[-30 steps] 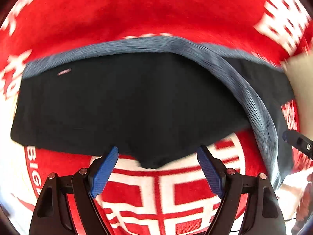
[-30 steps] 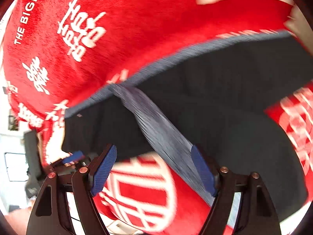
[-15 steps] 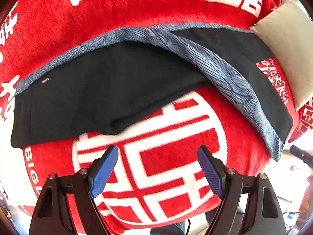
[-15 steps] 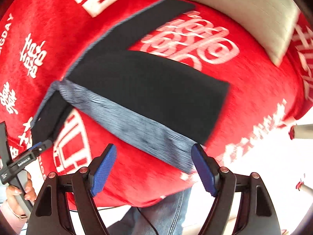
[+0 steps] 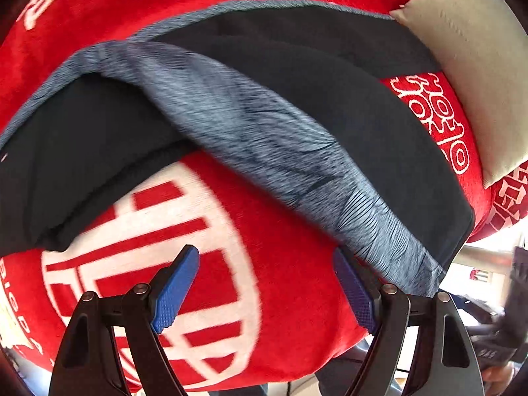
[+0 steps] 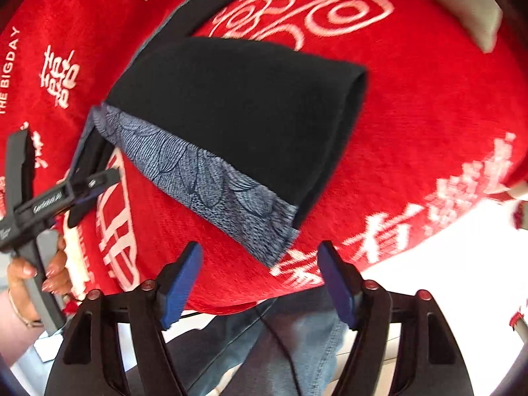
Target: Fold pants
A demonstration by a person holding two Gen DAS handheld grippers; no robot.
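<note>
A red blanket (image 5: 280, 297) with white characters and the words "THE BIGDAY" covers the surface. A beige pillow (image 5: 478, 76) lies on it at the far right edge. Blue jeans (image 6: 297, 340) show below the blanket's near edge.

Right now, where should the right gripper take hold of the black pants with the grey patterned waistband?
Probably the grey patterned waistband's near corner, approached from the blanket's front edge: it lies flat and exposed, closest to the open right gripper, whose jaws have just been closing.

Black pants (image 6: 237, 115) with a blue-grey patterned waistband (image 6: 204, 178) lie folded on the red blanket (image 6: 412, 115), waistband edge nearest.
</note>
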